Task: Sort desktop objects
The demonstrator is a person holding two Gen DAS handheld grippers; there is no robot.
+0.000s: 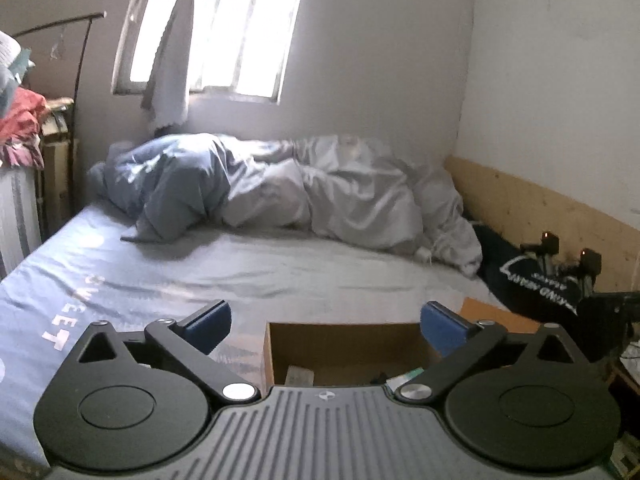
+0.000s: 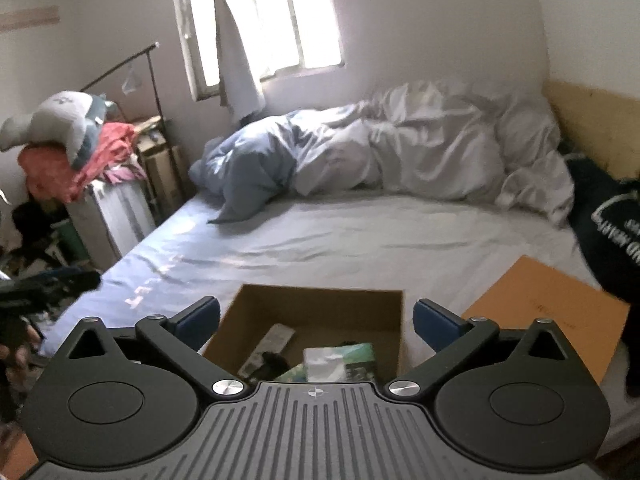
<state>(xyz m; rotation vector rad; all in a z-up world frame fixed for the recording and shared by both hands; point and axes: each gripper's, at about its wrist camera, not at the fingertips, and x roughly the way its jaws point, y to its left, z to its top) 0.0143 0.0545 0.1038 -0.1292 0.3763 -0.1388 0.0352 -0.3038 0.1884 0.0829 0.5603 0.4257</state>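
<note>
An open cardboard box sits on the bed in front of both grippers. In the right wrist view it holds a grey remote control, a green and white packet and a small dark item. My right gripper hangs open above the box's near side, nothing between its blue pads. In the left wrist view the same box shows a pale item inside. My left gripper is open over it, empty. The other gripper appears at the right edge.
An orange envelope lies flat on the bed right of the box. A crumpled grey-blue duvet fills the far side of the mattress. A black bag rests by the wooden headboard. Clothes and a plush toy pile at the left.
</note>
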